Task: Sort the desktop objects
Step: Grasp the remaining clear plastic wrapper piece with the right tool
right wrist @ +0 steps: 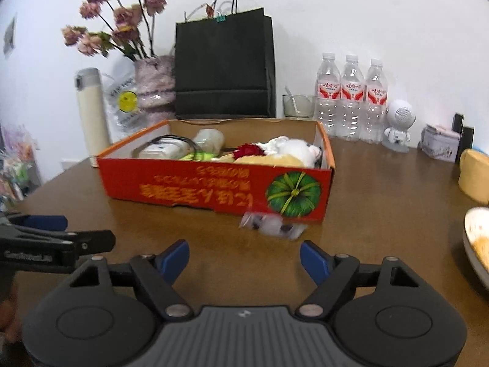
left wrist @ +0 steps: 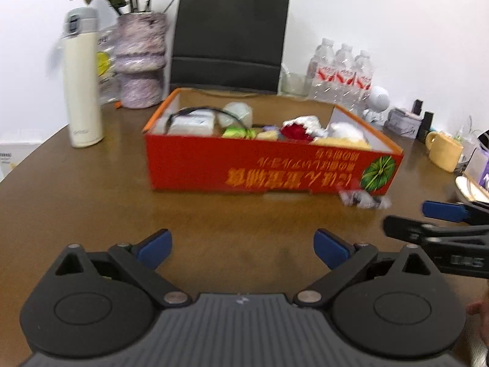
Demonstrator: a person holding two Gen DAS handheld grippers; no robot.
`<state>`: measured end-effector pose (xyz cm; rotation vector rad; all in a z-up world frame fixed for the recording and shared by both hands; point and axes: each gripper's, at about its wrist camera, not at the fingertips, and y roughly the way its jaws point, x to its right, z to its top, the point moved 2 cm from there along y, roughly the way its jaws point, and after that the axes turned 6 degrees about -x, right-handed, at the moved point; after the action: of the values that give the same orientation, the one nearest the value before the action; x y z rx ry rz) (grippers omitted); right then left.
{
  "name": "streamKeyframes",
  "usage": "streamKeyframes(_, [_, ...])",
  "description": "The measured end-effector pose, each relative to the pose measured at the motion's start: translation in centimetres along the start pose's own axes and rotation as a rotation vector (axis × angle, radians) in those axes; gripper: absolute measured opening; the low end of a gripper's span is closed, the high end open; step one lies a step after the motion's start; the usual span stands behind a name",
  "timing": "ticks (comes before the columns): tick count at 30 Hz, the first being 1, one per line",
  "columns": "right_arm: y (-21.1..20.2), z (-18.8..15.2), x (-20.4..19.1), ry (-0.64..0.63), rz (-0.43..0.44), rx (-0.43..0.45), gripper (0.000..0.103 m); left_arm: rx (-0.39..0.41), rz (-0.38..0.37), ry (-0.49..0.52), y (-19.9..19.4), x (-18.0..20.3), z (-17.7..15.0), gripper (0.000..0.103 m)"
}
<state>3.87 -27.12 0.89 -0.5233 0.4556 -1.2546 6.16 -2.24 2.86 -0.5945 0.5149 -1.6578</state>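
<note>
The brown wooden desk point(right wrist: 382, 202) carries a red cardboard box point(right wrist: 195, 189), with a small clear packet point(right wrist: 272, 224) lying just in front of its corner. Behind stand a black paper bag point(right wrist: 224, 64), a cream flask point(right wrist: 91, 116), three water bottles point(right wrist: 351, 98), and a yellow mug point(left wrist: 444, 151) to the right.

3 water bottles point(right wrist: 351, 98), 1 red box point(right wrist: 214, 189), 1 thermos point(right wrist: 91, 116), 1 blk bag point(right wrist: 224, 67).

Bright even indoor light, soft shadows; motion blur throughout; fisheye bending, dark corners.
</note>
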Motion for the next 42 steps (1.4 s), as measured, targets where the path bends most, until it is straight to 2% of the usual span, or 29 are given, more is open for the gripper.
streamKeyframes(3, [2.0,1.8,0.3,-0.042,-0.014,-0.002,0.069,0.009,-0.039,-0.001,0.9,0.4,1.2,0.096])
streamKeyframes(6, [3.6,3.1,0.9,-0.104,0.011,0.009,0.06,0.004,-0.084,0.027,1.7,1.3,2.0,0.093])
streamKeyframes(9, [4.4,3.6,2.2,-0.18,0.037,-0.015,0.06,-0.011,-0.116,0.082,2.6,2.2,2.3,0.093])
streamKeyframes(13, [6.2,3.6,3.8,-0.127,0.125,-0.088,0.047,-0.03,-0.129,0.08,4.1,3.1,2.6,0.084])
streamKeyframes(16, [7.4,2.6,3.4,-0.131,0.172,-0.125,0.042,-0.037,-0.14,0.064,4.2,3.0,2.6,0.084])
streamKeyframes(17, [7.2,2.5,2.8,-0.168,0.203,-0.12,0.036,-0.037,-0.143,0.067,4.2,2.9,2.5,0.084])
streamKeyframes(19, [6.5,2.1,1.6,-0.234,0.356,-0.131,0.032,-0.038,-0.146,0.078,4.0,2.8,2.4,0.084])
streamKeyframes(20, [6.0,1.9,1.1,-0.259,0.411,-0.127,0.032,-0.039,-0.15,0.084,4.0,2.9,2.4,0.084])
streamKeyframes(21, [5.8,1.8,0.8,-0.276,0.413,-0.122,0.034,-0.041,-0.153,0.091,4.0,3.0,2.4,0.085])
streamKeyframes(24, [5.2,1.7,1.0,-0.302,0.35,-0.111,0.037,-0.049,-0.145,0.107,4.4,3.5,2.4,0.084])
streamKeyframes(29, [5.3,1.9,2.6,-0.235,0.35,-0.119,0.037,-0.049,-0.169,0.1,4.6,4.0,2.4,0.081])
streamKeyframes(34, [4.5,3.1,5.9,-0.077,0.41,-0.078,0.045,-0.067,-0.26,0.144,4.1,4.2,1.1,0.081])
streamKeyframes(37, [4.3,3.5,8.3,0.021,0.345,-0.053,0.047,-0.069,-0.246,0.209,4.8,6.4,1.3,0.081])
streamKeyframes(39, [4.3,3.6,9.1,0.064,0.334,-0.038,0.049,-0.082,-0.245,0.248,5.6,8.1,1.4,0.081])
streamKeyframes(40, [4.3,3.6,9.2,0.071,0.336,-0.034,0.049,-0.09,-0.254,0.282,6.2,8.8,1.3,0.076])
streamKeyframes(41, [4.5,3.6,9.1,0.073,0.332,-0.028,0.049,-0.111,-0.23,0.321,6.6,9.6,1.1,0.053])
streamKeyframes(42, [4.6,3.6,8.9,0.07,0.325,-0.025,0.049,-0.107,-0.201,0.343,6.8,9.9,0.8,0.048])
